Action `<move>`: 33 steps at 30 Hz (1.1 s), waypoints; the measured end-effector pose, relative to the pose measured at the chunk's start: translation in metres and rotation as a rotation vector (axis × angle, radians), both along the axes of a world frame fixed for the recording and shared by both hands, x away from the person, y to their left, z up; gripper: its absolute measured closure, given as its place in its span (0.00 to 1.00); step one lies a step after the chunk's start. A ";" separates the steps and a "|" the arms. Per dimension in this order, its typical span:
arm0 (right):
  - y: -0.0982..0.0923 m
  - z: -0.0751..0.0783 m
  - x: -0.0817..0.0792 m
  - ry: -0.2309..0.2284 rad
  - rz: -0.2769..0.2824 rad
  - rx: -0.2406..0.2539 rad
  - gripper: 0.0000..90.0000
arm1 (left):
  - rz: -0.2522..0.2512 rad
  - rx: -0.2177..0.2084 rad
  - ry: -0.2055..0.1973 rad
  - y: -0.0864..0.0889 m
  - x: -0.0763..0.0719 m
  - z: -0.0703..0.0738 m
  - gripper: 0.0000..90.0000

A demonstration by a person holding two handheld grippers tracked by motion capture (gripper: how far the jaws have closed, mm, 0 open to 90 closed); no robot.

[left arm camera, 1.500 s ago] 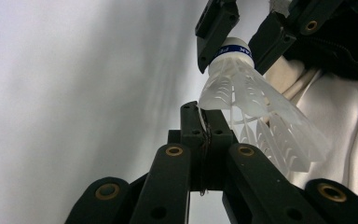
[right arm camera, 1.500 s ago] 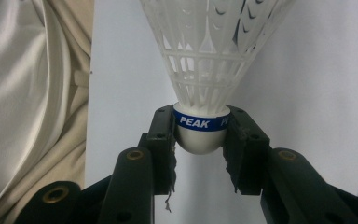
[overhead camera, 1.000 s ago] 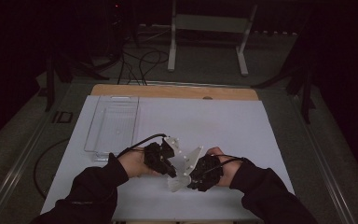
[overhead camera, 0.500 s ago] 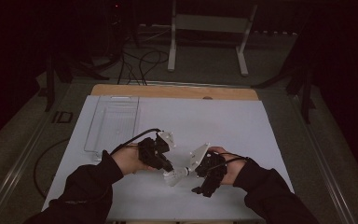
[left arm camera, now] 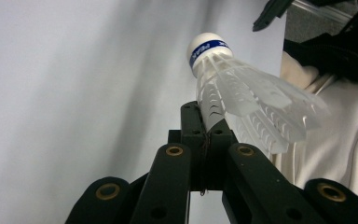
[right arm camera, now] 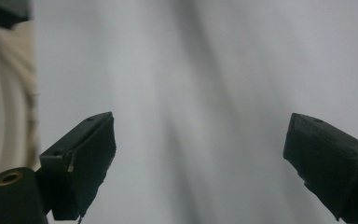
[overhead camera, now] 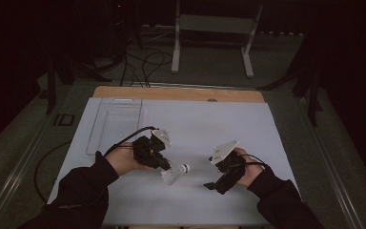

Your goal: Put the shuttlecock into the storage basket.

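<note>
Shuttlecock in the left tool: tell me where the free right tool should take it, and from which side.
Take the shuttlecock at its round cork head, coming from the right in the high view. The left tool already pinches one edge of the thin feather skirt, and the head points out toward the open right tool. The cork is probably the firmest part; the skirt looks easy to crush.

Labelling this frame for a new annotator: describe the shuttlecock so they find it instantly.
On the white table sheet, look near the front edge, right of the clear tray. The left gripper is shut on the shuttlecock by its skirt. White feathers, white cork with a blue band: the one small white thing held.
</note>
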State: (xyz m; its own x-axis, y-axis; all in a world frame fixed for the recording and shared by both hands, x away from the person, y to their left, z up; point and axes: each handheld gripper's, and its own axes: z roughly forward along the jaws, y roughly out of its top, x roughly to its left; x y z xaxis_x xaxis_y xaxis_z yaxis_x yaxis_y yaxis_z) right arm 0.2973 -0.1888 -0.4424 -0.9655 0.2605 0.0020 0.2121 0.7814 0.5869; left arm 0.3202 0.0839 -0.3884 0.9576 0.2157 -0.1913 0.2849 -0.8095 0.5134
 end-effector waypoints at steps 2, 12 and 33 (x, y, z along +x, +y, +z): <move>-0.006 -0.003 -0.001 -0.037 -0.034 0.009 0.09 | 0.005 0.002 -0.005 0.003 0.001 0.002 1.00; -0.035 -0.014 -0.003 -0.064 -0.147 0.095 0.10 | 0.047 -0.005 -0.042 0.016 0.005 0.017 1.00; -0.064 -0.036 -0.017 -0.083 -0.273 0.214 0.10 | 0.170 -0.011 -0.105 0.062 0.017 0.060 1.00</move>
State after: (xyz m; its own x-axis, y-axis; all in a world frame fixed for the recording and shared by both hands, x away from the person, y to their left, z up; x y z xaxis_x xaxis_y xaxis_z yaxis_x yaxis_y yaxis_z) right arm 0.2804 -0.2529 -0.4786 -0.8592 0.5115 0.0085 0.3407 0.5598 0.7553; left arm 0.3371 0.1457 -0.3284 0.9224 0.3740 -0.0961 0.3614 -0.7484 0.5562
